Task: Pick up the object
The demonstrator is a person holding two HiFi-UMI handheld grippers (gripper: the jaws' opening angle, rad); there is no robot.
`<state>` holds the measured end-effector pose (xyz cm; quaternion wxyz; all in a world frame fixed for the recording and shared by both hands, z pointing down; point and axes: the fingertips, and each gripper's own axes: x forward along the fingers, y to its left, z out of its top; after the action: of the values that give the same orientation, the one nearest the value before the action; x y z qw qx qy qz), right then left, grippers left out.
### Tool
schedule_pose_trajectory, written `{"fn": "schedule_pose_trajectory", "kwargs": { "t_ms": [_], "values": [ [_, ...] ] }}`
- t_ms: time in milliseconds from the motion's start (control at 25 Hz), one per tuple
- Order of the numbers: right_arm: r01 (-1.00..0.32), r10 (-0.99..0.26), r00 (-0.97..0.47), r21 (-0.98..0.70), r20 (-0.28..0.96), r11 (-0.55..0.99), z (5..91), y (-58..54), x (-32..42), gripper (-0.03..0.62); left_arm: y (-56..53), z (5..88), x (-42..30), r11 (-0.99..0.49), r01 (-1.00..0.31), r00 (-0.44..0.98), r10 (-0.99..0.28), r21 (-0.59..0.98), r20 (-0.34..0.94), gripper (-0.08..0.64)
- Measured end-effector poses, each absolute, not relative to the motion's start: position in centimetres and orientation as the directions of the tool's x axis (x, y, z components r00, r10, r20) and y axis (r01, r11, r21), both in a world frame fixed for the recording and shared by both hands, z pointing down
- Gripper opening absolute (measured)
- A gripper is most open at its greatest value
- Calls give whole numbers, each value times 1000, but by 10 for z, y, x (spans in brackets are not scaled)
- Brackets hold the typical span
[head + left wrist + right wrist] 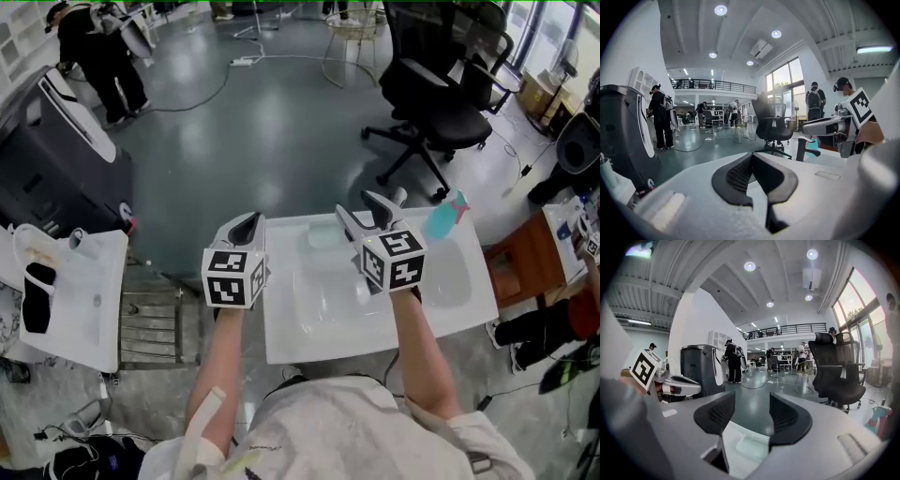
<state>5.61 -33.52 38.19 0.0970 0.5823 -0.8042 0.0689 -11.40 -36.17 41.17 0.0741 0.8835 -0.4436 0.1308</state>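
Observation:
A white table [291, 328] with moulded hollows stands in front of me. A teal spray bottle [445, 217] lies at its far right corner and shows at the right edge of the right gripper view as the bottle [876, 420]. A pale green block [323, 236] rests near the far edge; it is the block [752, 446] seen below my right jaws. My right gripper [366, 211] hovers open above the table, between block and bottle, with nothing between its jaws [752, 416]. My left gripper [247, 225] is shut and empty at the table's left edge [752, 158].
A black office chair [441, 94] stands beyond the table. A dark machine [56, 150] and a white side table [84, 291] are on the left. A wooden stool [525, 258] sits at the right. A person [98, 47] stands far back left.

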Motion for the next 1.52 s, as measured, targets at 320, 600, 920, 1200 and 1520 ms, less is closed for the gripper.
{"fn": "schedule_pose_trajectory", "kwargs": {
  "t_ms": [320,600,920,1200,1520],
  "values": [
    [-971,-944,-226,23,239,239,380,-335,59,215,-375,417,-116,-643,-765,624,-725,36,291,2],
    [-974,-949,-213,28,233,225,376,-337,75,216,-378,411,-103,-652,-758,632,-722,29,280,2],
    [-965,-945,-247,29,215,259,372,-348,98,216,-383,407,-86,-620,-784,599,-751,16,278,2],
    [-954,-932,-278,51,232,297,375,-353,107,216,-386,404,-76,-605,-796,583,-763,7,279,2],
    [-876,-870,-360,199,338,439,394,-352,81,216,-380,408,-77,-601,-800,580,-766,12,278,2]
  ]
}}
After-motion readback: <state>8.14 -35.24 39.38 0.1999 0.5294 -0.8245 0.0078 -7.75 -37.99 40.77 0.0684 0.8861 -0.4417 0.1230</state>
